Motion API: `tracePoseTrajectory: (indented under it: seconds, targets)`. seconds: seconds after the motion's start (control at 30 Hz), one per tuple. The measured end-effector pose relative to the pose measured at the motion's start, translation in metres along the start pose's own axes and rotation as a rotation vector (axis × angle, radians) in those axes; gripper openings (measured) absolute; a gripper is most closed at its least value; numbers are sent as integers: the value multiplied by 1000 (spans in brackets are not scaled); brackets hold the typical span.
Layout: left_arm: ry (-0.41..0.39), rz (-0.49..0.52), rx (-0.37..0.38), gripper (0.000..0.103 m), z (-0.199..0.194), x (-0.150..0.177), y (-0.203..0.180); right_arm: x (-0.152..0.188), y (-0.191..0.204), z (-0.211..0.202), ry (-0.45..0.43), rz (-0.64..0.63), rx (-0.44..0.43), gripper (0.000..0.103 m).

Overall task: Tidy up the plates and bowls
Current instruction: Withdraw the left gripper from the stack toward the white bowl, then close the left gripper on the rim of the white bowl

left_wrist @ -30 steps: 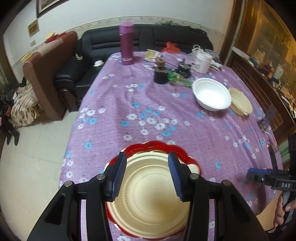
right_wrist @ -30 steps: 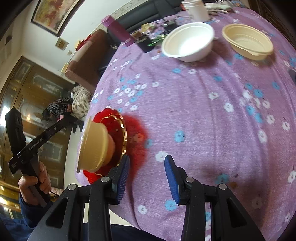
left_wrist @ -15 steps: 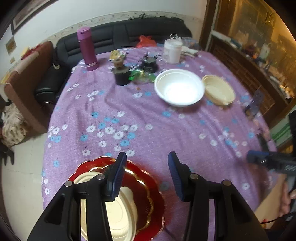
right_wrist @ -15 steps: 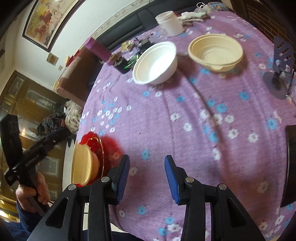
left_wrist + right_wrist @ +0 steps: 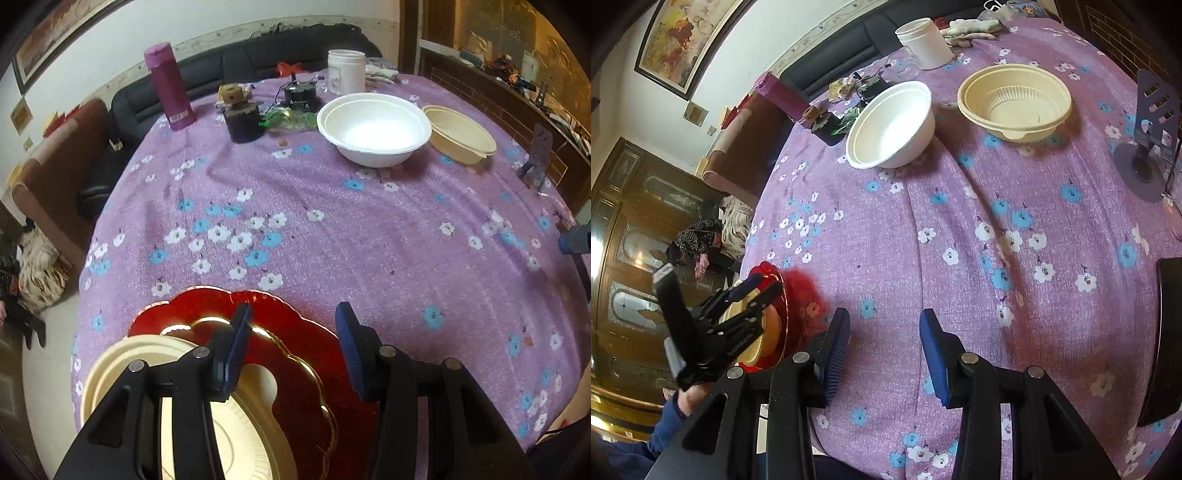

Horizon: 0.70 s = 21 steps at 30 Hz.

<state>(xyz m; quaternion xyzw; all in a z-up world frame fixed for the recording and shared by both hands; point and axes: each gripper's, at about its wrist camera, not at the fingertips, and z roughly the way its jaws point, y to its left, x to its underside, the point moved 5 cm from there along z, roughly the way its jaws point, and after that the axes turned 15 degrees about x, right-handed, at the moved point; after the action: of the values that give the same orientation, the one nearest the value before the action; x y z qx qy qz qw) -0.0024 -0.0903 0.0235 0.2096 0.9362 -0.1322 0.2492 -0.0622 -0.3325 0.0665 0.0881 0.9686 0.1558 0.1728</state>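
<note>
Whereas a second ago the left gripper [image 5: 291,354] hung straight over the cream plate [image 5: 122,362], that plate and the red plate [image 5: 295,325] under it now sit off toward seven o'clock of the left wrist view, and the gripper's own tips frame the red rim and bare cloth. Its jaws stand apart as before, with nothing pressed between them. In the right wrist view the change is that the two bowls have come nearer and fuller into sight, and the left gripper now shows over the stacked plates at eight o'clock. The right gripper [image 5: 884,354] keeps its jaws apart over bare cloth, holding nothing.

On the purple flowered tablecloth [image 5: 332,236], read from nine o'clock round to three in the left view, stand a magenta flask [image 5: 168,88], a dark small pot [image 5: 242,118], a white bowl [image 5: 373,127] at one o'clock and, just beside it, a cream bowl [image 5: 460,138]. A white jar [image 5: 345,72] stands behind them at twelve. A black sofa [image 5: 258,59] runs along the far wall, a brown armchair [image 5: 55,155] sits at ten o'clock, and dark wooden cabinets [image 5: 624,206] fill the room's edge.
</note>
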Motion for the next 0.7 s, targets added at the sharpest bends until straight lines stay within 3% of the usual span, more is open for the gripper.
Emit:
tracePoseTrajectory:
  seconds: [0.13,0.47,0.7]
  targets:
    - [-33,-45,105,45,-20,-14,-12,-2,3,-3,-7,-10,4,43]
    - [12,-139,189,50,-23,-69,-24,-22,-5,-15,-21,7,14,43]
    - [36,-209,225,51,3,-120,-31,-69,-23,-26,-40,21,38,43]
